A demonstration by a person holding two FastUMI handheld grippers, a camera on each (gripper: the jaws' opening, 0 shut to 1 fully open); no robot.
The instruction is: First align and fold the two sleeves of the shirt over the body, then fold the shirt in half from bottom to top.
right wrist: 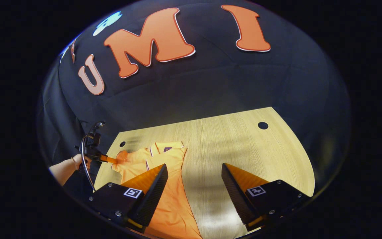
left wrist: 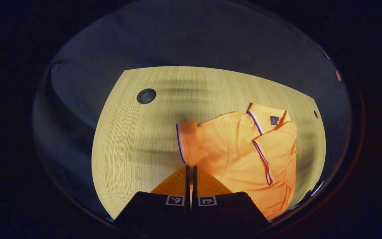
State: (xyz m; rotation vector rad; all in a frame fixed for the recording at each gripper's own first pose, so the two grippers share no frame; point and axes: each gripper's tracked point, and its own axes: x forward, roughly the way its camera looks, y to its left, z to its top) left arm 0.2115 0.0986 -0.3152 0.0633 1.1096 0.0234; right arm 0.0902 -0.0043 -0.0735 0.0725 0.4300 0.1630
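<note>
I am viewing a light wood-grain table (right wrist: 230, 146) with 2 round cable holes, 1 (right wrist: 263, 125) near its far edge. Black cloth (right wrist: 211, 86) is hanging as the booth wall behind it. Overhead light is casting soft shadows across the tabletop.

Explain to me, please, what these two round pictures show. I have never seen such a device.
A person holds a pair of two-finger tongs in each hand, with a camera on each. The left gripper view looks along the left tongs, shut on the sleeve of an orange shirt on a wooden table. The other sleeve is already folded over. The right gripper view shows the right tongs open above the table, holding nothing. Farther off there, a hand holds the left tongs.
</note>
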